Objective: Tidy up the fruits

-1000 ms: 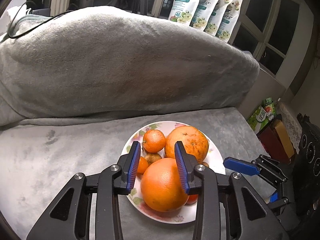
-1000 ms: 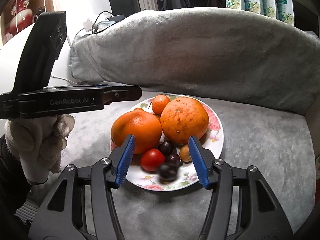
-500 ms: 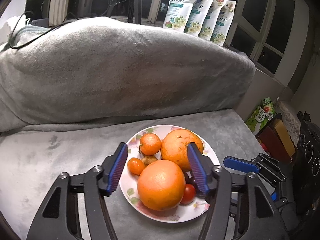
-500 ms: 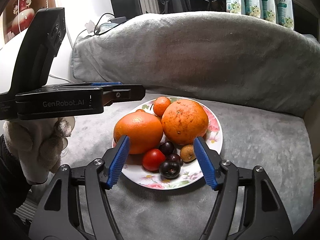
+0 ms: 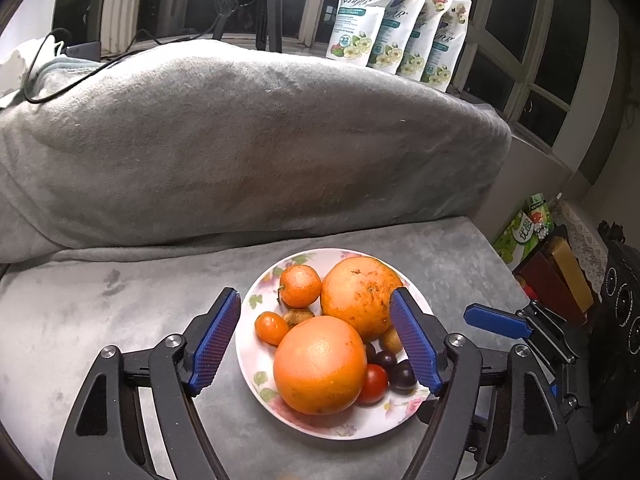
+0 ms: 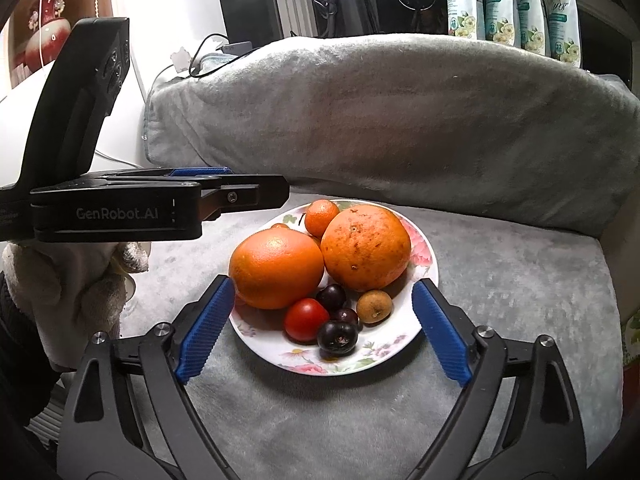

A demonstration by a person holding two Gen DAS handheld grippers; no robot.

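Observation:
A flowered plate (image 5: 260, 380) (image 6: 400, 344) sits on the grey cloth. It holds two big oranges (image 5: 320, 364) (image 5: 360, 296), a mandarin (image 5: 300, 286), a red tomato (image 6: 306, 318), dark plums (image 6: 337, 338) and a small brown fruit (image 6: 374, 306). My left gripper (image 5: 313, 294) hovers over the plate's near side. Its jaws are opening and the pads touch nothing. My right gripper (image 6: 322, 282) hangs before the plate from the other side. Its jaws are also opening, wider than the plate's fruit, and they hold nothing.
A tall cushion under a grey blanket (image 5: 240, 140) rises right behind the plate. Several printed pouches (image 5: 400, 28) stand on the window ledge. Boxes and packets (image 5: 552, 272) are stacked at the right. A gloved hand (image 6: 60, 280) holds the left gripper's body (image 6: 120, 212).
Both pairs of jaws have spread wide. The left pads, earlier close beside the near orange, now stand well apart from it. The fruit has stayed on the plate.

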